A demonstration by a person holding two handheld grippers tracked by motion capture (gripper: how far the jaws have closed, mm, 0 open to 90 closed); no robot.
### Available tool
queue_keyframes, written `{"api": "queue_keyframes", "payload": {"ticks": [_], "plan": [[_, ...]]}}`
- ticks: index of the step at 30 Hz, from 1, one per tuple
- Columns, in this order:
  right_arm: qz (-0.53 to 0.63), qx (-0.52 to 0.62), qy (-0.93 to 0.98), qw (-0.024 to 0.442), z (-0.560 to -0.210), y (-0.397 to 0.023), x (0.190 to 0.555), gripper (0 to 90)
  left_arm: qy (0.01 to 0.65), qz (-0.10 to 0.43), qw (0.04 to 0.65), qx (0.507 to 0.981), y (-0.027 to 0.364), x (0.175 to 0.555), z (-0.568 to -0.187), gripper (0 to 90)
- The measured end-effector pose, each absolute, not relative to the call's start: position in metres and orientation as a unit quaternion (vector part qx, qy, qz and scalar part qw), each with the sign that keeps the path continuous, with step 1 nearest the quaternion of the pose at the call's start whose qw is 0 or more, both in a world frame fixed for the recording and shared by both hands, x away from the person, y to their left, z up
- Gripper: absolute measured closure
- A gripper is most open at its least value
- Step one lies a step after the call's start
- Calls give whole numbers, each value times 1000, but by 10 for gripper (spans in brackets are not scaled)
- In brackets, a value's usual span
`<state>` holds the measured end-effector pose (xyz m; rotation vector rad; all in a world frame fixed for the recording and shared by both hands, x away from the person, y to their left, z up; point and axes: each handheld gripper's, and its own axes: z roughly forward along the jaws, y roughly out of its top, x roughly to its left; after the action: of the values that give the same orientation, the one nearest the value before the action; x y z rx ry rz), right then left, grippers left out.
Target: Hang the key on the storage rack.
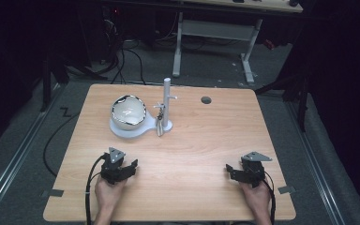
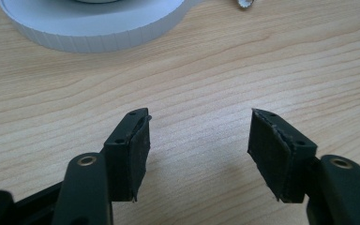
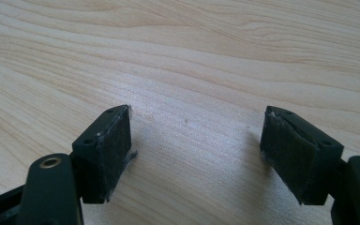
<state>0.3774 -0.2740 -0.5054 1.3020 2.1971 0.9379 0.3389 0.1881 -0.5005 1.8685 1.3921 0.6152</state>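
- The left gripper [image 1: 130,167] rests low over the near-left part of the wooden table [image 1: 201,140]; its jaws stand spread with bare wood between the pads [image 2: 133,150] — nothing is pinched.
- The right gripper [image 1: 229,169] rests at the near-right part of the table, its jaws likewise spread wide over bare wood, holding nothing.
- Both grippers sit close to the near edge and well apart from each other; this reads as a ready posture, with the centre of the table left free for a reach.
- The work's things stand on the far-left half of the table: a white stand base [image 1: 122,130] carries a round bowl [image 1: 128,111], and an upright white post [image 1: 167,101] rises from the same base just right of the bowl.
- A small bunch of metal items, probably keys [image 1: 160,123], hangs from a peg on the post — hung so that it can be lifted off freely.
- In the left gripper view the ribbed rim of the base [image 2: 93,33] lies ahead of the jaws, so the left gripper is judged the nearer to the stand.
- A dark round cable hole [image 1: 206,100] sits in the table farther right, apart from the stand.
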Motion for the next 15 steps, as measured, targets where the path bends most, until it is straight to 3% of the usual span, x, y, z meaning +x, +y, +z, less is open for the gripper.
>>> {"api": "queue_keyframes", "payload": {"ticks": [15], "plan": [[337,469,789,210,-505,-274,378,251,547,249,332,727,182,342,-509,326]]}}
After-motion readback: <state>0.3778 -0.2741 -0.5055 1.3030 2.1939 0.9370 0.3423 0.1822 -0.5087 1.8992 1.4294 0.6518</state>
